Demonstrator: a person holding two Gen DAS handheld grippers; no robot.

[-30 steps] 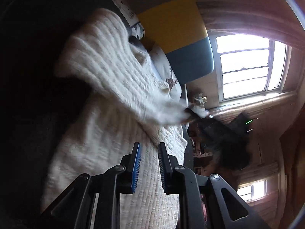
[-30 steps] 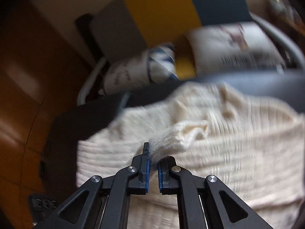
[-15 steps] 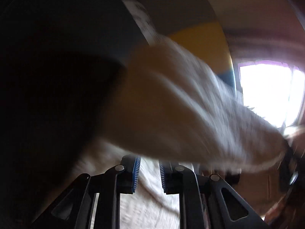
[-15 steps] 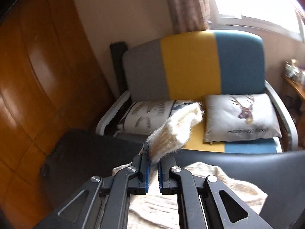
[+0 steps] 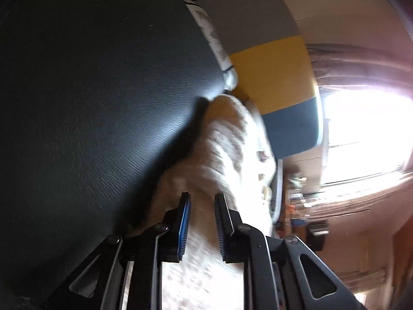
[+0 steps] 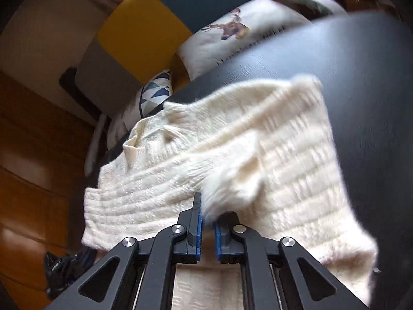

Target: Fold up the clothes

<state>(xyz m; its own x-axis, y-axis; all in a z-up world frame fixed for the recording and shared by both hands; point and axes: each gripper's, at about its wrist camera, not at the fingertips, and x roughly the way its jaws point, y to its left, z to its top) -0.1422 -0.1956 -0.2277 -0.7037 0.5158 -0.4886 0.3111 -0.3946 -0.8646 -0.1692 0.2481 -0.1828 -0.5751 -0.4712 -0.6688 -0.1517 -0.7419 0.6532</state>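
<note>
A cream knitted sweater [image 6: 296, 155] lies spread on a dark leather-look tabletop [image 6: 361, 77]. My right gripper [image 6: 207, 214] is shut on the fluffy sleeve cuff [image 6: 232, 183], holding it low over the sweater's body. The sleeve runs back to the left across the garment. In the left wrist view the sweater [image 5: 232, 155] is blurred and bunched close to the camera. My left gripper [image 5: 202, 201] is narrowly closed with knit fabric filling the gap between its pads, at the sweater's edge beside the bare tabletop [image 5: 103, 103].
Behind the table stands an armchair [image 6: 144, 33] in grey, yellow and blue, holding a deer cushion [image 6: 232, 33] and a triangle-pattern cushion [image 6: 155, 95]. A bright window [image 5: 366, 129] is to the right. Wooden panelling [image 6: 31, 155] and a dark object on the floor [image 6: 62, 266] are to the left.
The right gripper raised the sleeve cuff high, then brought it down across the sweater's body. The left gripper swung closer to the sweater's edge, its jaw gap unchanged.
</note>
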